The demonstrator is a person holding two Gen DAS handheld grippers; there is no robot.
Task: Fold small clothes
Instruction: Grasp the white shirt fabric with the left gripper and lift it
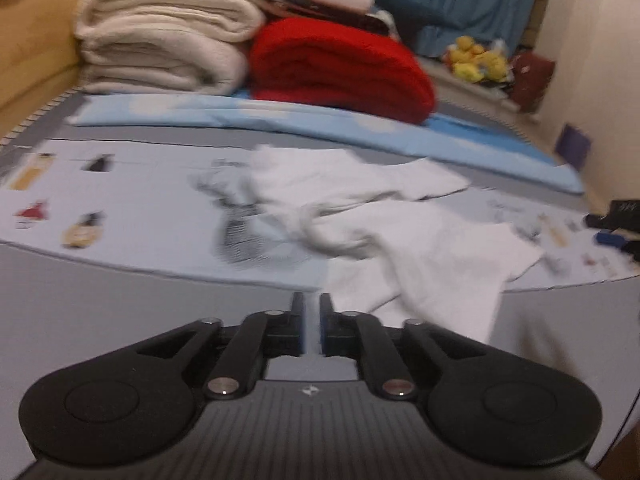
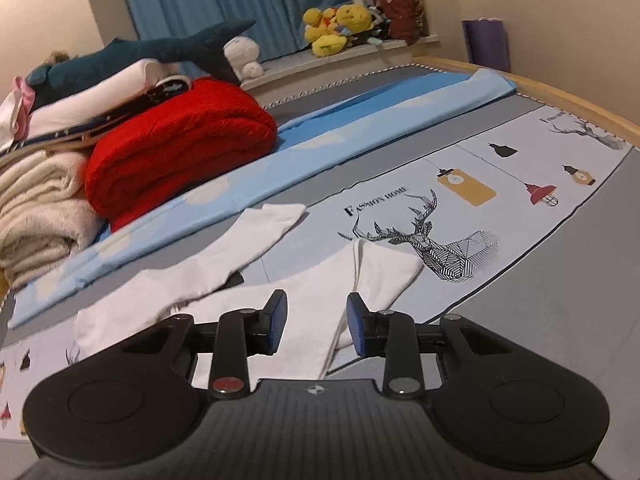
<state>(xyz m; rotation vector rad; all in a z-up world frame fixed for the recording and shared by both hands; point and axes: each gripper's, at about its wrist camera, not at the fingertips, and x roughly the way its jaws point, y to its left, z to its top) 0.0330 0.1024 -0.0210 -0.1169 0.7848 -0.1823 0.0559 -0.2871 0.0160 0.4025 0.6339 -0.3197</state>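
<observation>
- Left wrist view: the left gripper (image 1: pixel 311 300) hangs over the bed cover (image 1: pixel 120 200), tilted down at it. Its jaws stand almost together, only a thin slit between them, and no cloth shows in that slit, so it seems to hold nothing.
- The white garment (image 1: pixel 420 240) lies ahead of this gripper and off to its right, rumpled, with one bunched fold near the middle. Its near edge comes close to the right finger (image 1: pixel 326 306), but I cannot tell if they touch; the picture is blurred.
- The garment's long axis runs slantwise, from the far middle toward the near right.
- Right wrist view: the right gripper (image 2: pixel 316 310) has its jaws partly open, with a clear gap, and grips nothing.
- The white garment (image 2: pixel 304 288) lies directly under and ahead of this gripper, its cloth showing in the gap. One long piece (image 2: pixel 256 236) stretches away to the far left; a folded flap (image 2: pixel 384 272) sits just right of centre, beside the printed deer (image 2: pixel 436 240).
- My judgement: the right gripper is nearer and squarely over the cloth, so it is better placed for the next pinch; the left needs to shift right to reach an edge.
</observation>
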